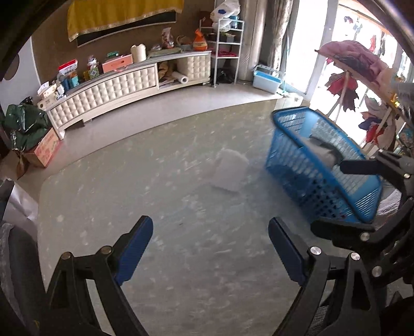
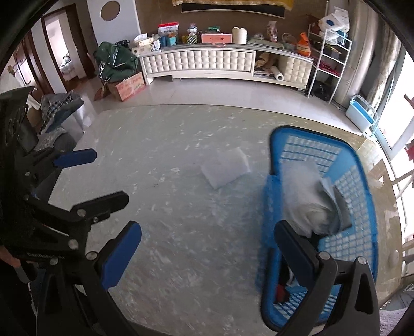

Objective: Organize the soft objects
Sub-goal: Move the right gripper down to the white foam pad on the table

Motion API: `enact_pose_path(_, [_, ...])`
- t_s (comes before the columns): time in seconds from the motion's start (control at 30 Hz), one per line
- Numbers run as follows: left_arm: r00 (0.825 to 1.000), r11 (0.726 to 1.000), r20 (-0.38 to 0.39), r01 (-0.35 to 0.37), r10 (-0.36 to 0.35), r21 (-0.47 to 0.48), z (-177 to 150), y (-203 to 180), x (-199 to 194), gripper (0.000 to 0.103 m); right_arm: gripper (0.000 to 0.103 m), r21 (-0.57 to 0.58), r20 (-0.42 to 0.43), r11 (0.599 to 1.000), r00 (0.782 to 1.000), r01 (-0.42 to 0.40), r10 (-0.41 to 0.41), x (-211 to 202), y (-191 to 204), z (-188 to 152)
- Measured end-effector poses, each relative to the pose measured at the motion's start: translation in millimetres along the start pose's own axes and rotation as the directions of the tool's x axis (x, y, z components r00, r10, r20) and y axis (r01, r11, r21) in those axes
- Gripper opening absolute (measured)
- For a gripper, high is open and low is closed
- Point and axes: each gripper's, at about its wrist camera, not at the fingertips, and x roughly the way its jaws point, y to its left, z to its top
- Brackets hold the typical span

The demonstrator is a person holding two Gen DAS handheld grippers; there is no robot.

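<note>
Basket [image 2: 362,186]: holds soft packets already sorted.
Pad [image 2: 225,168]: loose on the table, just beside basket, awaiting pickup.
My left gripper [image 1: 209,248]: spread, empty.
My right gripper [image 2: 207,248]: spread, empty, nearest basket.

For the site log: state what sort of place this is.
Most likely a home living room: a long padded cabinet cluttered with household goods runs along the wall, clothes hang on a rack by the window, and a blue laundry basket of soft items sits on the marbled tabletop.

Cluttered cream tufted cabinet [image 2: 199,63] lines brown wall [image 2: 155,15]; bright window [image 1: 344,64]
</note>
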Motion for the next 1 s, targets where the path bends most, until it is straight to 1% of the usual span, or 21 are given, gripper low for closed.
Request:
enact_pose_path(0.1, [0.999, 0.999, -0.027, -0.033, 0.032, -0.006, -5.8, 12.2, 11.2, 0.094, 0.103, -0.014, -0.027, 1.0, 1.0, -0.006, 0.006, 19.0, 9.2, 6.6])
enact_pose_path(0.23, [0.996, 0.998, -0.064, -0.062, 0.06, -0.02, -14.1, 38.7, 25.2, 0.094, 0.103, -0.016, -0.057, 1.0, 0.998, -0.003, 0.002, 41.0, 19.7, 11.5])
enact_pose_path(0.47, [0.993, 0.996, -0.095, -0.071, 0.065, -0.059, -19.7, 73.9, 44.4, 0.094, 0.103, 0.001, -0.108, 1.0, 0.994, -0.01, 0.01, 79.7, 29.3, 25.5])
enact_pose_path(0.6, [0.993, 0.994, -0.094, -0.074, 0.067, -0.074, -17.4, 88.6, 57.4, 0.094, 0.103, 0.052, -0.137, 0.998, 0.99, -0.021, 0.027, 102.4, 26.4, 35.8])
enact_pose_path(0.67, [0.993, 0.993, -0.097, -0.075, 0.067, -0.088, -15.5, 97.0, 65.0, 0.094, 0.103, 0.077, -0.145, 0.997, 0.989, -0.024, 0.035, 112.5, 23.9, 44.5])
enact_pose_path(0.8, [0.993, 0.991, -0.107, -0.07, 0.057, -0.117, -14.3, 110.2, 77.1, 0.094, 0.103, 0.089, -0.149, 0.996, 0.988, -0.02, 0.034, 125.5, 25.8, 54.7])
enact_pose_path(1.0, [0.992, 0.988, -0.122, -0.06, 0.043, -0.141, -13.0, 126.5, 96.9, 0.094, 0.103, 0.156, -0.159, 0.988, 0.987, 0.01, 0.015, 147.9, 17.9, 64.4])
